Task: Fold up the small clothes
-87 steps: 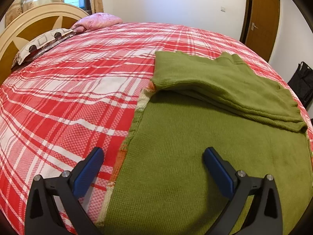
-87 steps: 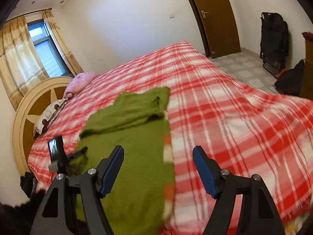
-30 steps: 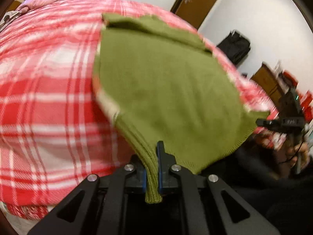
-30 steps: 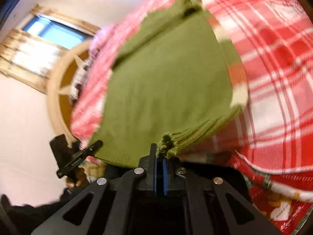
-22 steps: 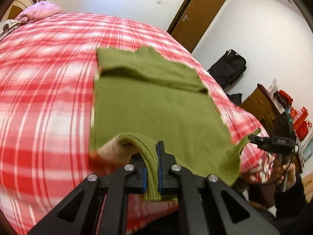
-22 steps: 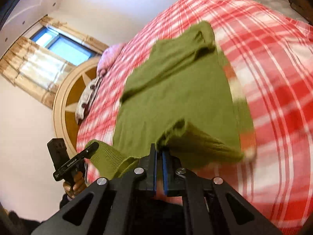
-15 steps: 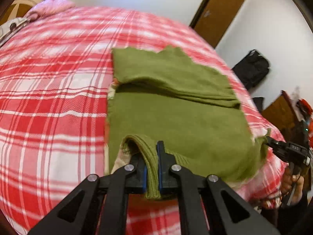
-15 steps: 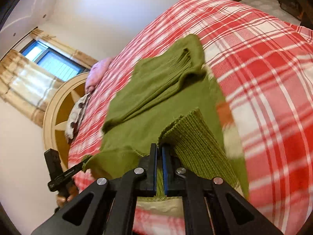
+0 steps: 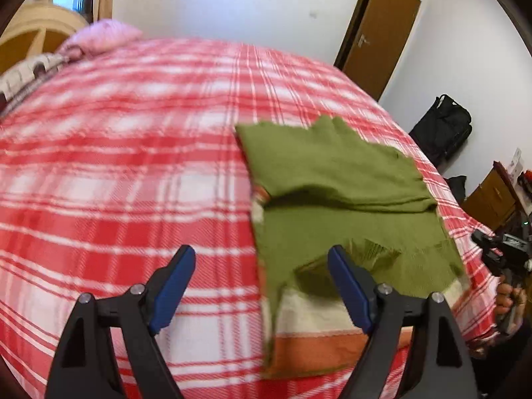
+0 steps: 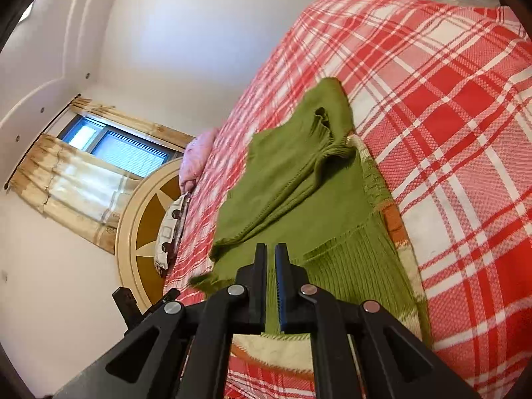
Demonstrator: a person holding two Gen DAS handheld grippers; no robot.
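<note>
Bedspread (image 9: 133,173) in red-and-white plaid carries the green sweater (image 9: 332,173), which lies flat on the side nearer the brown door (image 9: 379,33), its upper part folded over itself and its ribbed hem turned up to show a cream and orange striped underside. The left gripper (image 9: 262,286) is spread wide, its blue pads clear of the knit — one above bare plaid, the other above the hem. The right gripper (image 10: 271,266) has its jaws nearly pressed together with a thin slit between; whether any cloth is caught there cannot be told. The hem edge is blurred. A pink pillow (image 9: 103,35) and a round wooden headboard (image 10: 143,219) sit at the far end, a black bag (image 9: 442,126) by the wall.
</note>
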